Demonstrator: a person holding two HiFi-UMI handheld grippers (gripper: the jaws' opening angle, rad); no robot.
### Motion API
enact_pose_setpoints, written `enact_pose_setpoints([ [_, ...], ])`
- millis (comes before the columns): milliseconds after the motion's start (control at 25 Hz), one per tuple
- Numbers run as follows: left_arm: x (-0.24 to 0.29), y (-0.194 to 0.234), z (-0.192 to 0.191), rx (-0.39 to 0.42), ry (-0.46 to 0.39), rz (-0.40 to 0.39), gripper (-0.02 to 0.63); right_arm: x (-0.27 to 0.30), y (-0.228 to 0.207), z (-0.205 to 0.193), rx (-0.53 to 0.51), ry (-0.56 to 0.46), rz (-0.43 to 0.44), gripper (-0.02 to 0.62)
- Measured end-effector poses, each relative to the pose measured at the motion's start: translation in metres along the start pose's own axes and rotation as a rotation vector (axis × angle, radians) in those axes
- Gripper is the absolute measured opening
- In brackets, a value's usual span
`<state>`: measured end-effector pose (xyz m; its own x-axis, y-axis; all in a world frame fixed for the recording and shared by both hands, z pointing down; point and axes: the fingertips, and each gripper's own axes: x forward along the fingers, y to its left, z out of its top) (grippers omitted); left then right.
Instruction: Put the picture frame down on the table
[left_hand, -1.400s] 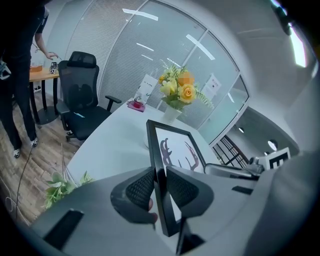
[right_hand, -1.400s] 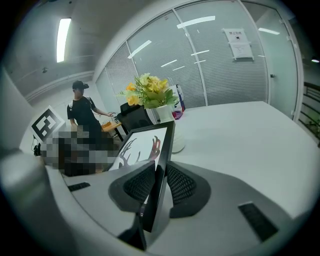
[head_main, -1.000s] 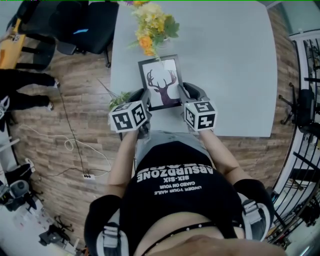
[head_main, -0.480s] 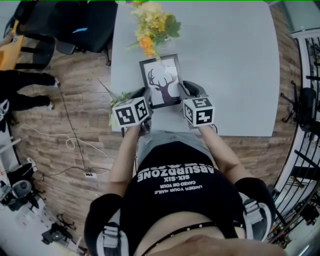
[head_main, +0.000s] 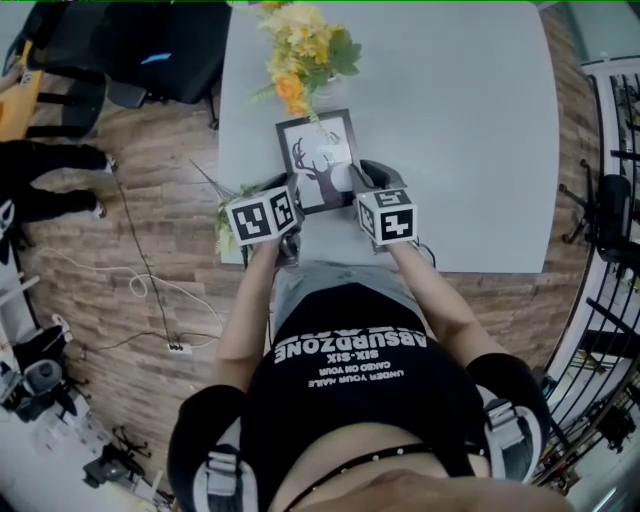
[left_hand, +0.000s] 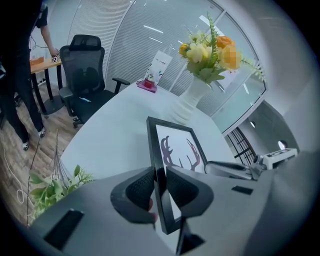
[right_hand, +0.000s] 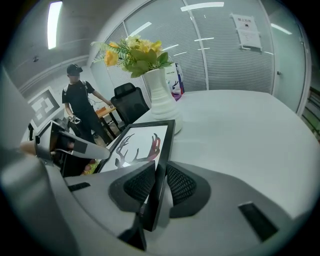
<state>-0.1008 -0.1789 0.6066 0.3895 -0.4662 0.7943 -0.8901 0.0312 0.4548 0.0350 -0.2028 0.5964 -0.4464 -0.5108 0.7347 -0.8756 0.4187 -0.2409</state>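
The left gripper (left_hand: 160, 186) and the right gripper (right_hand: 159, 184) each pinched the picture frame (head_main: 315, 150) just before the vase (right_hand: 162, 95); a push forward might tip the vase.

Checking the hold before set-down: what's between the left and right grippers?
The frame fills that gap in the head view. The left gripper and right gripper are each shut on one of its side edges, per their own views.

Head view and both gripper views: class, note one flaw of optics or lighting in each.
Head view: the table edges curve, wide-angle. Left gripper view: dark rounded corners, and the blinds bend. Right gripper view: the ceiling light burns out white.
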Motion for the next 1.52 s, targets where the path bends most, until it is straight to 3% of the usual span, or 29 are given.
enact_pose_setpoints([
  [1520,0.049,0.017,-0.024,0.018,0.107,0.055,0.083,0.037,-0.021,-0.041,0.037,0.116,-0.050,0.087],
])
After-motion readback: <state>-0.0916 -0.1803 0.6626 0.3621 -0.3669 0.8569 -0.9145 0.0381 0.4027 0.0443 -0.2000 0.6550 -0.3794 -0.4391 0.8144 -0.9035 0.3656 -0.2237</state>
